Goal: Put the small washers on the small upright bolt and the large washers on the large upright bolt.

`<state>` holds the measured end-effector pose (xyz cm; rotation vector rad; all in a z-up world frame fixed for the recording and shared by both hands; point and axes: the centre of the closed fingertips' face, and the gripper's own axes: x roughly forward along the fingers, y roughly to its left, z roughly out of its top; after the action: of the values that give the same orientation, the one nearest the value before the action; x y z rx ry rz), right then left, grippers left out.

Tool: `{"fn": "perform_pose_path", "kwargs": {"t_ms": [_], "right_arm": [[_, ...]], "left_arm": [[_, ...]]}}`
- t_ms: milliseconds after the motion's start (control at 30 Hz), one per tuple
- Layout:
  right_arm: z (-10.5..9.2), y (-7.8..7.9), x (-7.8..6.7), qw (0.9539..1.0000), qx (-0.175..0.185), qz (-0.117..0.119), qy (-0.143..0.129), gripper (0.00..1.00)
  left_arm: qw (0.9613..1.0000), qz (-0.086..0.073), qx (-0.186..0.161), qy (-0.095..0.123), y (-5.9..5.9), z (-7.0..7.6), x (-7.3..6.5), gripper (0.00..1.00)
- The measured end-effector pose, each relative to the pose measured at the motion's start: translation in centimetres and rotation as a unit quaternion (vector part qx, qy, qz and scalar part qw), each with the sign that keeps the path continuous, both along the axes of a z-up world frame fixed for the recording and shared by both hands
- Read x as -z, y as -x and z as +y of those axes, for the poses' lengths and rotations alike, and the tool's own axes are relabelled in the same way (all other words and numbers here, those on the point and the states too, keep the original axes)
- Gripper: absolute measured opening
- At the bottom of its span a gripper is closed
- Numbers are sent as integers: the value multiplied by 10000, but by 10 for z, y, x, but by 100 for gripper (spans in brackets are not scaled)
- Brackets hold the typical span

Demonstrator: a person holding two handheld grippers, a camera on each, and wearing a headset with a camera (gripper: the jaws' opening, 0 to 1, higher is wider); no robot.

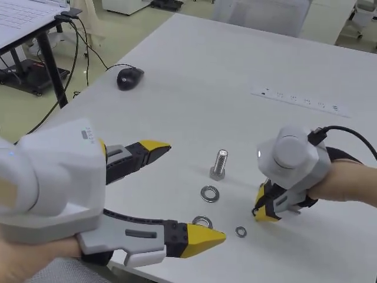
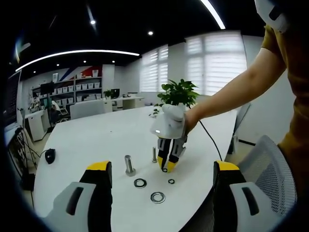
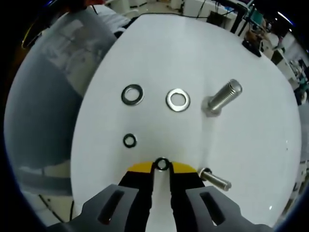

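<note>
Yellow-tipped right gripper (image 3: 161,169) pinches a small washer (image 3: 162,160) beside small bolt (image 3: 215,180).

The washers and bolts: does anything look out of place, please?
Nothing stands out: the large bolt and small bolt stand upright, three washers lie flat on the table, and the right gripper pinches a fourth washer.
</note>
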<state>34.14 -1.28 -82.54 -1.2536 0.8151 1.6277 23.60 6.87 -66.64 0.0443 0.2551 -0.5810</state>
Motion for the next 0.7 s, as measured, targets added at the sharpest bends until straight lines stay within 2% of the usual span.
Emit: {"fn": "perform_pose_path", "kwargs": {"t_ms": [133, 233, 333, 700], "right_arm": [[0, 0, 0, 9999, 123, 36, -21, 13], [-2, -3, -1, 9999, 107, -43, 51, 12], [-6, -5, -5, 9998, 183, 29, 57, 12], [-25, -34, -34, 9988, 468, -152, 36, 12]], "left_arm": [[10000, 2, 24, -8, 1, -2, 0, 86], [10000, 11, 33, -17, 1, -2, 1, 86], [10000, 20, 60, -27, 2, -4, 1, 86], [9999, 44, 142, -53, 0, -9, 3, 86]]}}
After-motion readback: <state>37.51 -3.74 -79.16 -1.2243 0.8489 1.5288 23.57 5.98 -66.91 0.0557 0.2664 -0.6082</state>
